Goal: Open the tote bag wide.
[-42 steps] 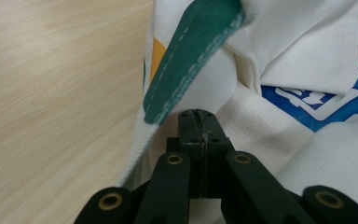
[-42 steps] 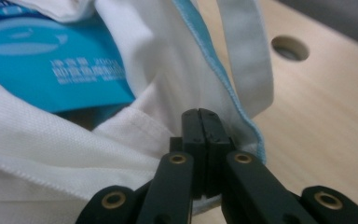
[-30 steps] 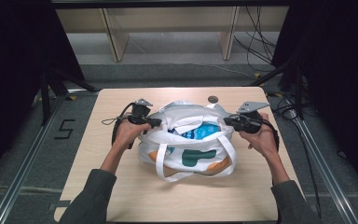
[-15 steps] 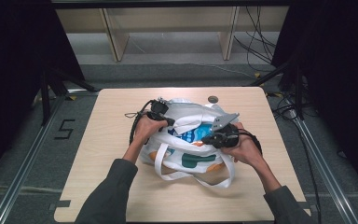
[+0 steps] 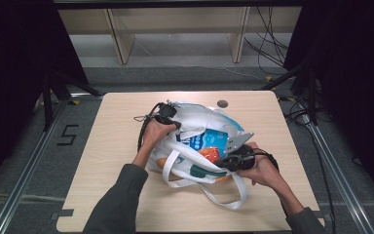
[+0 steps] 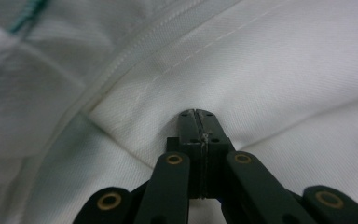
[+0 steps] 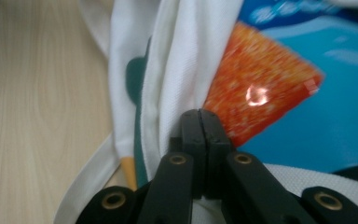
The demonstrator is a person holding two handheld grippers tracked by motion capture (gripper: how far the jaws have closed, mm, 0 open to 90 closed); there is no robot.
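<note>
Tote bag [image 5: 195, 146] at frame centre now looks narrower, since both grippers, left [image 5: 168, 114] and right [image 5: 233, 158], jaws pinching its cloth, moved inward, probably closing it.

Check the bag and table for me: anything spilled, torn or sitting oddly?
Nothing spilled or torn. The white tote bag lies slumped open on the table, with the blue packet and orange packet inside.

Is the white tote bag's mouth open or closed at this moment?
Open. In the high view the white tote bag gapes, showing a blue packet and an orange packet inside.
</note>
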